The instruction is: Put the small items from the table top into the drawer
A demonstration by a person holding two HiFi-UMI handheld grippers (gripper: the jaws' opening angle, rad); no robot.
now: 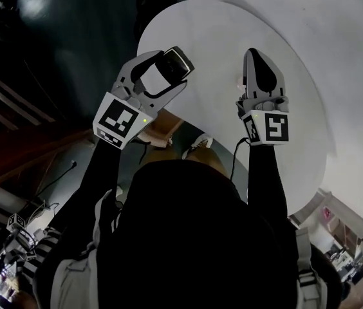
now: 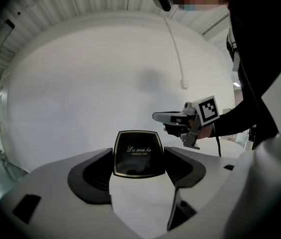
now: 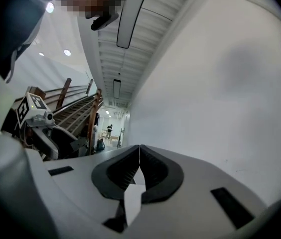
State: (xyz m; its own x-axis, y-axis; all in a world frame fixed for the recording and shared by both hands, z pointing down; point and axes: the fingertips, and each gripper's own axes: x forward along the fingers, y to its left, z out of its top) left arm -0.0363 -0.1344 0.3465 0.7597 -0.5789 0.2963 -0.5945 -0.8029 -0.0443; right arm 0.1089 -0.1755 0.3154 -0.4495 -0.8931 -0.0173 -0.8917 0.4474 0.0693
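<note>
My left gripper (image 1: 167, 69) is shut on a black compact case (image 1: 176, 62) with a gold rim and pale lettering, held upright between the jaws (image 2: 136, 153). My right gripper (image 1: 253, 53) is shut with nothing between its jaws, which meet in a line in its own view (image 3: 139, 151). Both are raised in front of a white round surface (image 1: 220, 37), the right one about a hand's width to the right of the left. From the left gripper view the right gripper (image 2: 168, 116) shows side-on. No drawer is in view.
A wooden staircase (image 1: 1, 114) runs down the left over a dark floor, also visible from the right gripper (image 3: 78, 108). A thin cable with a small plug (image 2: 184, 83) hangs on the white surface. A low shelf unit (image 1: 344, 230) stands at the bottom right.
</note>
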